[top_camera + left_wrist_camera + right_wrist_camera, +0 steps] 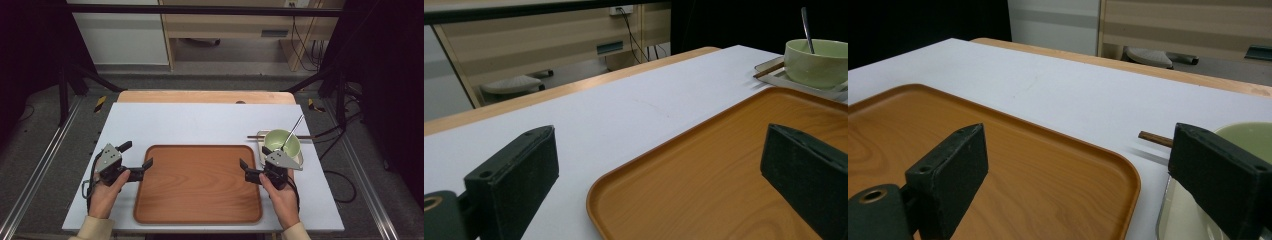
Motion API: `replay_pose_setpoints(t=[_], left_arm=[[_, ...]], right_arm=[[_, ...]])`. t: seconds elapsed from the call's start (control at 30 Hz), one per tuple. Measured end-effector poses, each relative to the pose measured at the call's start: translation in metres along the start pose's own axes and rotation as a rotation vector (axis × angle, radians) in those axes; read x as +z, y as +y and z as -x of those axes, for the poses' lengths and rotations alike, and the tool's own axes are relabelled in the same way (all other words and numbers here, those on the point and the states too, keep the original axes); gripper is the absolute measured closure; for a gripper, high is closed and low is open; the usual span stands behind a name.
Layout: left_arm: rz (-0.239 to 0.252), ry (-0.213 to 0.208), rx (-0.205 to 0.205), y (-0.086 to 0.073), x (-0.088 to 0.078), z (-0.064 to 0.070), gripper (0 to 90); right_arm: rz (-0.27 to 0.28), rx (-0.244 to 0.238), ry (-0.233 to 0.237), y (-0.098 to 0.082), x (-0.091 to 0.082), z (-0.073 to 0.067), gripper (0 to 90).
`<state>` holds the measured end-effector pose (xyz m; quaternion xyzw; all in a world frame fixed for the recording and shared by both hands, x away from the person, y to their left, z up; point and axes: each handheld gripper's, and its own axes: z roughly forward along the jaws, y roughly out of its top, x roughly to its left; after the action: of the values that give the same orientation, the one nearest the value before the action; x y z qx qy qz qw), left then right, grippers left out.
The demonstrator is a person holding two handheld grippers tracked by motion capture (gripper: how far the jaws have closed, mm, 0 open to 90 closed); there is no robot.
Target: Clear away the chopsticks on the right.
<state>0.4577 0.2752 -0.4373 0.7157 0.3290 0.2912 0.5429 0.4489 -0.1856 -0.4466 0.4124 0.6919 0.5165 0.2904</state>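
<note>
I hold my left tool (135,156) at the left edge of the wooden tray (197,210), and my right tool (260,162) at its right edge. The tray lies flat on the white bench (200,122), in the middle of the near side, and nothing lies in it. Both tools are spread wide, with nothing between the jaws. In the left gripper view, one jaw is over the bench and the other is over the tray, so the rounded corner of the tray is between them, but the pads do not press on it. In the right gripper view, one jaw is above the tray and the other is close to the green bowl (281,140). This bowl stands on a small pale plate (299,161) just beside the right edge of the tray. A metal spoon (292,131) leans in the bowl, and brown chopsticks (254,136) lie behind it.
</note>
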Motion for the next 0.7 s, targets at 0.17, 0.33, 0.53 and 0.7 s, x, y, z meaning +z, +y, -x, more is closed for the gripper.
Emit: replay_pose_setpoints(t=[0.17,0.33,0.53,0.7], left_arm=[[0.010,-0.007,0.006,0.000,-0.001,0.001,1.3],[0.015,-0.010,0.010,-0.001,-0.002,0.002,1.3],[0.021,-0.002,0.019,-0.001,-0.004,0.001,1.1],[0.014,0.002,0.021,-0.002,-0.005,0.000,1.2]], right_arm=[[-0.004,-0.013,-0.001,0.001,-0.002,-0.001,11.2],[-0.011,-0.020,-0.002,0.003,-0.012,0.001,13.9],[-0.047,-0.026,-0.018,-0.003,-0.038,0.008,14.0],[-0.096,-0.022,-0.037,-0.009,-0.051,0.014,15.7]])
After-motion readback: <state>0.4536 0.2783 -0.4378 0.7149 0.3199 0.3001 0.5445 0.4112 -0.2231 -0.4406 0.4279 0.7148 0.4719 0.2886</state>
